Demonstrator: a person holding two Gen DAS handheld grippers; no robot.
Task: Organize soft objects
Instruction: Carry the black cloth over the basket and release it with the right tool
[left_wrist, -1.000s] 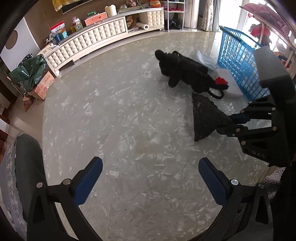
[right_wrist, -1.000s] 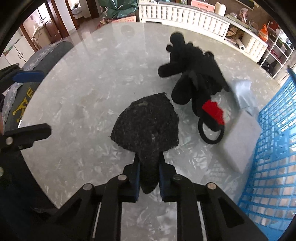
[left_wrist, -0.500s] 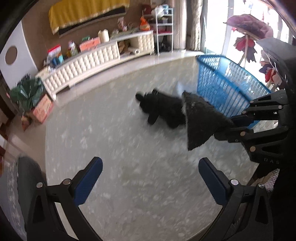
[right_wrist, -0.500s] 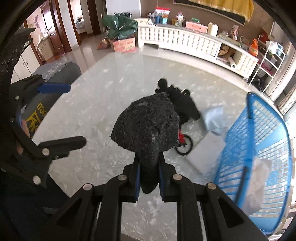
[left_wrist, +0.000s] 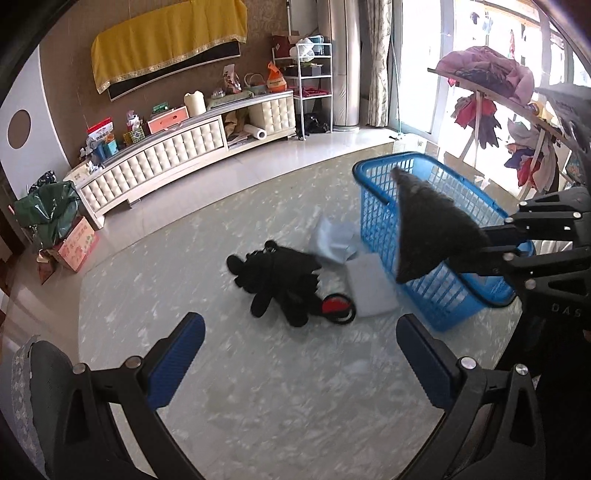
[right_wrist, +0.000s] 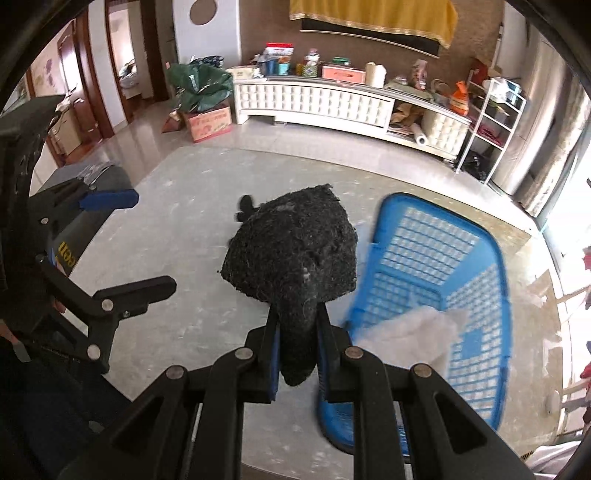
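My right gripper (right_wrist: 297, 332) is shut on a dark fuzzy soft piece (right_wrist: 291, 247), which hangs in the air beside the near rim of the blue basket (right_wrist: 476, 266). The left wrist view shows that piece (left_wrist: 424, 229) in front of the basket (left_wrist: 369, 177), pinched by the right gripper (left_wrist: 491, 243). A white soft thing (right_wrist: 410, 339) lies inside the basket. My left gripper (left_wrist: 301, 343) is open and holds nothing, above the marble table (left_wrist: 184, 295). A black plush toy (left_wrist: 284, 280), a grey foam pad (left_wrist: 369, 284) and a pale blue cloth (left_wrist: 332, 240) lie left of the basket.
A red and black ring (left_wrist: 336, 306) lies by the plush toy. Beyond the table stand a white cabinet (left_wrist: 177, 147), a cardboard box (left_wrist: 77, 247), a green bag (left_wrist: 48, 214) and a clothes rack (left_wrist: 480, 81). A dark chair (left_wrist: 40, 369) sits at the near left.
Both grippers have risen and tilted up. The right gripper lifted the dark fuzzy piece off the table and carried it over to the blue basket. The left gripper stayed open.
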